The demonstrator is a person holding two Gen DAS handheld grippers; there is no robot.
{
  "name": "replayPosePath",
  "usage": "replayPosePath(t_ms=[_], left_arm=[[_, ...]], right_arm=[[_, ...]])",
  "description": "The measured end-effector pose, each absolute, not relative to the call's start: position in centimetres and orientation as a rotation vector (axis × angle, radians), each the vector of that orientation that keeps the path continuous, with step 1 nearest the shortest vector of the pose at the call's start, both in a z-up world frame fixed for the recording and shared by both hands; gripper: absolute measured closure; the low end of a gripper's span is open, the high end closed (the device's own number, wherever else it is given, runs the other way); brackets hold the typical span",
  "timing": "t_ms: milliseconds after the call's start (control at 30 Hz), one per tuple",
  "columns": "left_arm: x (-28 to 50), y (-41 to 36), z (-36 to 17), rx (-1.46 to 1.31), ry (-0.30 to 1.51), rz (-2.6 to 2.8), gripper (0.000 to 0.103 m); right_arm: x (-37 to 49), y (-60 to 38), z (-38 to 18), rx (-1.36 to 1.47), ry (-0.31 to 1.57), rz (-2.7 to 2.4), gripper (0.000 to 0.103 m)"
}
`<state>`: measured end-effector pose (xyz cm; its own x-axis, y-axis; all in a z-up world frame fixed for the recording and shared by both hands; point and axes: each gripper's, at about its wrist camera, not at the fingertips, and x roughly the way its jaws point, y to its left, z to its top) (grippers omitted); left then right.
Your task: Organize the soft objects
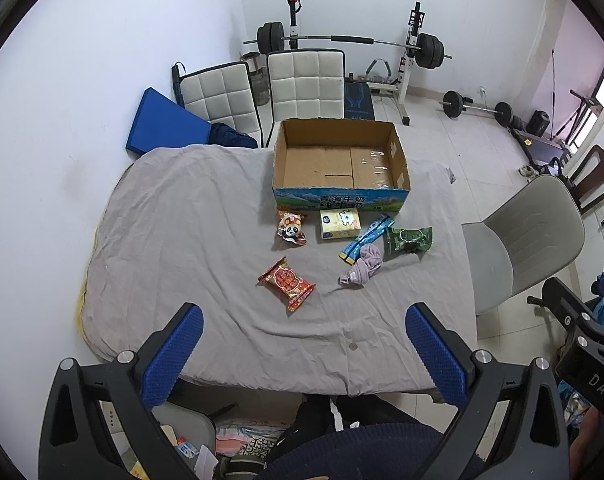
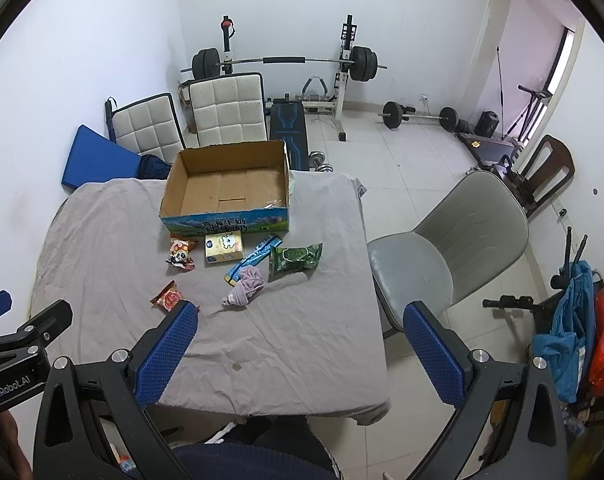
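An empty cardboard box [image 1: 400, 159] [image 2: 174, 185] stands at the far side of the grey-clothed table [image 1: 190, 224] [image 2: 302, 328]. In front of it lie a panda snack bag [image 1: 291, 229] [image 2: 181, 258], a yellow tissue pack [image 1: 339, 223] [image 2: 224, 248], a blue tube [image 1: 367, 237] [image 2: 254, 257], a green packet [image 1: 407, 241] [image 2: 295, 258], a crumpled lilac cloth [image 1: 363, 266] [image 2: 247, 286] and a red snack packet [image 1: 287, 283] [image 2: 167, 298]. My left gripper [image 1: 304, 350] and right gripper [image 2: 300, 354] both hover open above the near table edge, holding nothing.
Two white padded chairs [image 1: 306, 84] and a blue mat [image 1: 164, 122] stand behind the table. A grey chair [image 2: 450, 248] sits to its right. A barbell rack [image 2: 286, 62] and weights fill the far floor. A person's dark lap [image 1: 362, 448] is below.
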<state>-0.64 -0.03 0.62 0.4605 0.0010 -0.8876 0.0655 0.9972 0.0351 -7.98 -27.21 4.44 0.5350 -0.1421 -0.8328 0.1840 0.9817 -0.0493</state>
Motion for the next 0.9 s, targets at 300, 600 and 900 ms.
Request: replayPosePath(t_ms=[300, 600, 900], left_arm=[[-0.9, -0.2, 0.5, 0.065, 1.088, -0.039, 0.000], [-0.4, 0.2, 0.5, 0.052, 1.087, -0.033, 0.000], [0.4, 1.2, 0.6, 0.032, 1.081, -0.020, 0.000]], right_arm=[[-7.9, -27.2, 4.5, 0.047, 0.988, -0.199, 0.000], [-7.6, -27.2, 4.5, 0.040, 0.986, -0.201, 0.000], [-7.5, -27.2, 4.7, 0.035, 0.980, -0.199, 0.000]])
